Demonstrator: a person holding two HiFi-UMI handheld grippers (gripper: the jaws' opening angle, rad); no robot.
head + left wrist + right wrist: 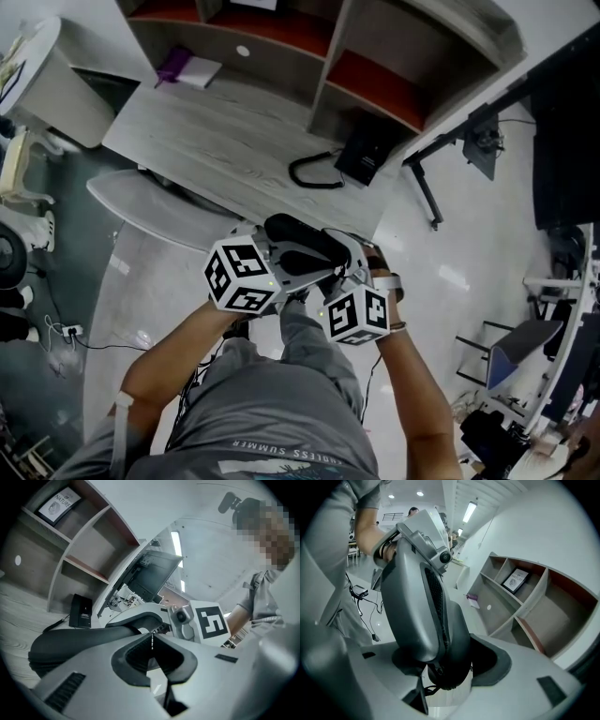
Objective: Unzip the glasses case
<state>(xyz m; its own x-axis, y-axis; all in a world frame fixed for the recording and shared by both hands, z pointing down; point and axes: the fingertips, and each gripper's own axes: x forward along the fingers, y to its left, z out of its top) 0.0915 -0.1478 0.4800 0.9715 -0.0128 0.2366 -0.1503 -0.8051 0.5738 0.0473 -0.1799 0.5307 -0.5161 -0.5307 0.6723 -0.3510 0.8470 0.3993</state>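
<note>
The glasses case (302,246) is grasped endwise by the right hand-held gripper (450,667); the left hand-held gripper (152,637) is clenched on what is judged its zip pull (152,643). Unzipping seems barely begun

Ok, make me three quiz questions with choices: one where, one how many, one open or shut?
1. Where is the black oval zip-up glasses case?
A on the desk
B up in the air, in the right gripper
C on a shelf

2. How many marker cubes show in the head view?
A one
B two
C four

3. The right gripper's fingers are:
A clamped on the case
B closed on nothing
C out of sight

Answers: B, its fingers carry it; B, one left, one right; A, the case fills their gap.
</note>
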